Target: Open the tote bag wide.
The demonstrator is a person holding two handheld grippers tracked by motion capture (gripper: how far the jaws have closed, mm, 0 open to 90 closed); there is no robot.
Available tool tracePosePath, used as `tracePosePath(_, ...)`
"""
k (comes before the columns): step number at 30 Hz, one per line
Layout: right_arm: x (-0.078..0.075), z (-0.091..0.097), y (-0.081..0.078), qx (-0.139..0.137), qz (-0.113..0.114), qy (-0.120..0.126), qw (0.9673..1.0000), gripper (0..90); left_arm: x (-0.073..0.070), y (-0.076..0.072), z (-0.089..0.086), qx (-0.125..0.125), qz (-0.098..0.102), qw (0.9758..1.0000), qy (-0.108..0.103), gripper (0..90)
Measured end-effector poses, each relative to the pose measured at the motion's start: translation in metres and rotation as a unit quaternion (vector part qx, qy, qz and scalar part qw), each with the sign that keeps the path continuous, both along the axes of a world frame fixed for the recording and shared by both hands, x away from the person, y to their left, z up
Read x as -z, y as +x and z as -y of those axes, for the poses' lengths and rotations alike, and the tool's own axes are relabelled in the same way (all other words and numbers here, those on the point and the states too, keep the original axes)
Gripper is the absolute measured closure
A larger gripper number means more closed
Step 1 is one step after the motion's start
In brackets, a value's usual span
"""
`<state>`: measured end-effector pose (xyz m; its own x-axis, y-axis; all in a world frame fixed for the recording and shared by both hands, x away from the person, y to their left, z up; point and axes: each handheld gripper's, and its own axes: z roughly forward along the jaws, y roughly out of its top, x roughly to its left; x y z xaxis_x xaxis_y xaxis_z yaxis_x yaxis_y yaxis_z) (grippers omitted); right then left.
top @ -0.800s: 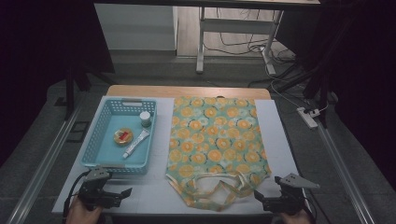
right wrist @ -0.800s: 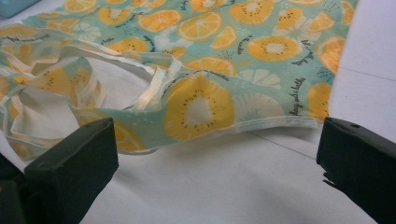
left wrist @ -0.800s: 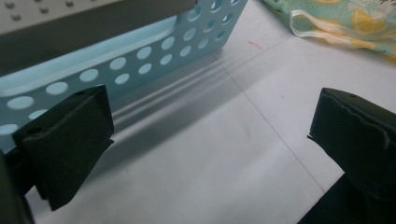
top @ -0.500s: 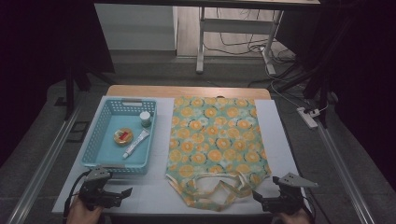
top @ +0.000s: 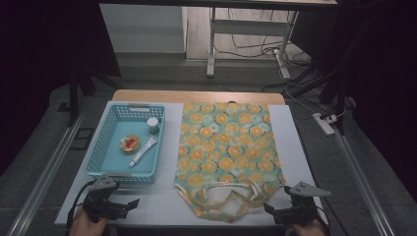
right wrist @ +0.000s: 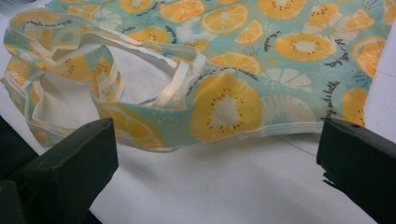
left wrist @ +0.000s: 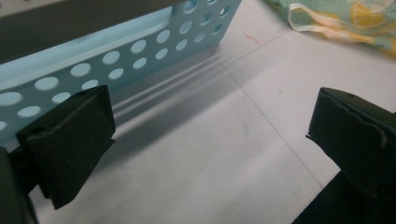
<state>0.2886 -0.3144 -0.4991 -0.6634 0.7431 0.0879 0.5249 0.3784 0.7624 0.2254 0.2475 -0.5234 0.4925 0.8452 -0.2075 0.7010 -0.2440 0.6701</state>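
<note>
Fruit-print teal cloth bag (top: 227, 147) lies flat at the middle of the white surface (top: 295, 142), long axis running away from the person, looped handles (top: 223, 196) at the near end. Right tool (top: 275, 212) just beside that near edge, jaws wide apart, holding nothing. Left tool (top: 129, 205) likewise gaping and empty, near the light blue perforated plastic basket (top: 98, 162), well apart from the bag.

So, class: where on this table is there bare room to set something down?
Free: the strip between the blue basket and the fruit-print bag, the near edge beside the left gripper, and right of the bag. Crowded: inside the basket.
</note>
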Motion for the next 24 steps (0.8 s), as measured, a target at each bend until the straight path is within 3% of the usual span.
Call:
tracePosePath(18, -0.007, -0.009, -0.002, -0.017, 0.005, 0.004, 0.9998, 0.0, 0.0, 0.0, -0.002, 0.005, 0.0, 0.9999, -0.011, 1.2)
tracePosePath(21, -0.007, -0.014, -0.002, -0.028, 0.003, -0.018, 0.9994, 0.0, 0.0, 0.0, -0.003, 0.002, -0.001, 0.9999, -0.013, 0.6)
tracePosePath(24, -0.007, -0.017, -0.003, -0.033, 0.004, -0.021, 0.9992, 0.0, 0.0, 0.0, -0.003, 0.001, -0.001, 0.9999, -0.014, 0.6)
